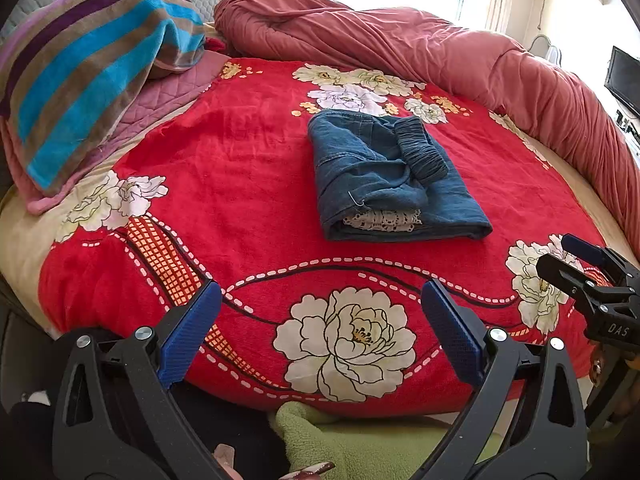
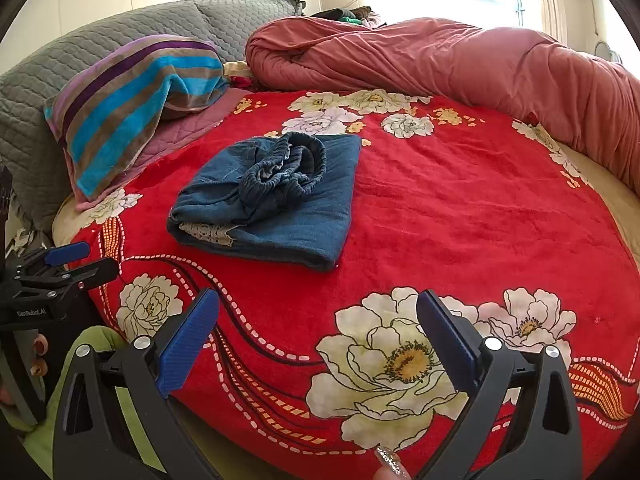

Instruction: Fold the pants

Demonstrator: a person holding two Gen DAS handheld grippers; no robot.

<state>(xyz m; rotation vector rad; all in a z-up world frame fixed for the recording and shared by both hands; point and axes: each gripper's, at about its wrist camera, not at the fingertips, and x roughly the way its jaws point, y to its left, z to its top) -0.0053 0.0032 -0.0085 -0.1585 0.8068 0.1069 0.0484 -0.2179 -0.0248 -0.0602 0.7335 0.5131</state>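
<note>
Blue denim pants (image 1: 394, 178) lie folded into a compact rectangle on the red floral blanket (image 1: 240, 168), elastic waistband on top and a strip of white lace showing at the near fold. In the right wrist view the pants (image 2: 272, 200) sit left of centre. My left gripper (image 1: 322, 330) hovers open over the blanket's near edge, well short of the pants, nothing between its blue pads. My right gripper (image 2: 318, 338) is likewise open and empty near the front edge. Each gripper appears at the other view's side: the right gripper (image 1: 576, 256), the left gripper (image 2: 80, 260).
A striped towel-covered pillow (image 1: 88, 76) lies at the back left on grey quilted cushions (image 2: 120, 32). A rolled pink-red duvet (image 1: 440, 52) runs along the back and right side. Green fabric (image 1: 352, 436) sits below the bed's front edge.
</note>
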